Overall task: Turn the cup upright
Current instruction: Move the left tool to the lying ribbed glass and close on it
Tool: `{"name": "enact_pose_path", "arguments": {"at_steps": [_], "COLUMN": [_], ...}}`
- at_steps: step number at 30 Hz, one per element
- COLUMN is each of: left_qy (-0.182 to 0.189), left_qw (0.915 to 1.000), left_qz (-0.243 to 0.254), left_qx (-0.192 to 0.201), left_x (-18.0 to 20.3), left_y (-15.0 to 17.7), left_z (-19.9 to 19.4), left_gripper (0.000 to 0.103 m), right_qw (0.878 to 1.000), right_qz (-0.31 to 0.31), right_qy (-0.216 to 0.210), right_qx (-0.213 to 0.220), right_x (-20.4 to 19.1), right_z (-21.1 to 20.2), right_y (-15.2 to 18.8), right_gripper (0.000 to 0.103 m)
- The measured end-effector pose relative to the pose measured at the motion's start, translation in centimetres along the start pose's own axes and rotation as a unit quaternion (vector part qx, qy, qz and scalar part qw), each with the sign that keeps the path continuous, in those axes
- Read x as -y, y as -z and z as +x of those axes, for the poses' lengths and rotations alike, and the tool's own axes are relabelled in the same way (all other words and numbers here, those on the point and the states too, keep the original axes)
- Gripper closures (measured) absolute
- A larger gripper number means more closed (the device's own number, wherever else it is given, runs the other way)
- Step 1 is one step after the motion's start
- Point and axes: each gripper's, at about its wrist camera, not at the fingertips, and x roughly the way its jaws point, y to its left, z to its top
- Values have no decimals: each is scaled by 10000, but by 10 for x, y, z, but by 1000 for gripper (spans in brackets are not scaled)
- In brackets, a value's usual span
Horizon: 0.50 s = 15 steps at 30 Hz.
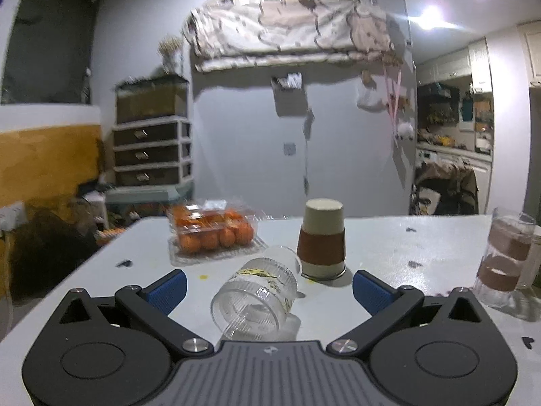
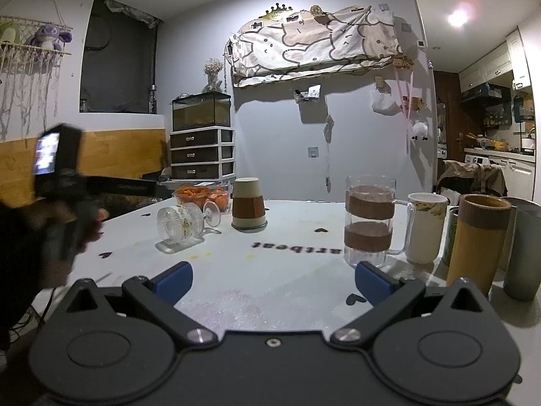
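A clear ribbed glass cup (image 1: 258, 299) lies on its side on the white table (image 1: 389, 243), its mouth facing my left gripper (image 1: 268, 291). That gripper is open, its blue pads on either side of the cup and not touching it. The same cup shows in the right wrist view (image 2: 181, 225), lying at the table's left. A paper cup with a brown sleeve (image 1: 321, 240) stands upside down just behind it, also in the right wrist view (image 2: 248, 204). My right gripper (image 2: 272, 284) is open and empty above the table's near part.
A clear box of oranges (image 1: 211, 230) sits at the back left. A glass mug with brown bands (image 2: 370, 220), a white mug (image 2: 424, 226), a tall yellow-brown tumbler (image 2: 476, 240) and a grey tumbler (image 2: 522, 247) stand at the right. The left hand and gripper body (image 2: 64, 203) are at the left.
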Motion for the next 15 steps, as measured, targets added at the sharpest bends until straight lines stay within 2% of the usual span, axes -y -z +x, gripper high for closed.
{"name": "enact_pose_path", "arguments": {"at_steps": [4, 6, 8, 13, 15], "left_qy": [-45, -72, -72, 249, 380], "left_qw": [9991, 9981, 9976, 9971, 9960], "left_qz": [241, 238, 170, -80, -187], "left_qx": [-336, -567, -666, -713, -784], "left_x": [-8, -15, -21, -34, -36], "left_y": [2, 7, 12, 17, 17], "left_z": [38, 57, 69, 82, 85], "left_gripper": [3, 8, 8, 9, 14], "right_qw": [10000, 9999, 9999, 9998, 9998], "right_qz": [59, 59, 15, 16, 0], "right_qy": [-55, -85, -101, -107, -70], "right_qx": [-45, -85, -93, -139, -179], "right_x": [0, 0, -1, 2, 2], "right_z": [2, 3, 2, 3, 5], "right_y": [3, 4, 5, 7, 9], "right_gripper": [0, 0, 0, 0, 0]}}
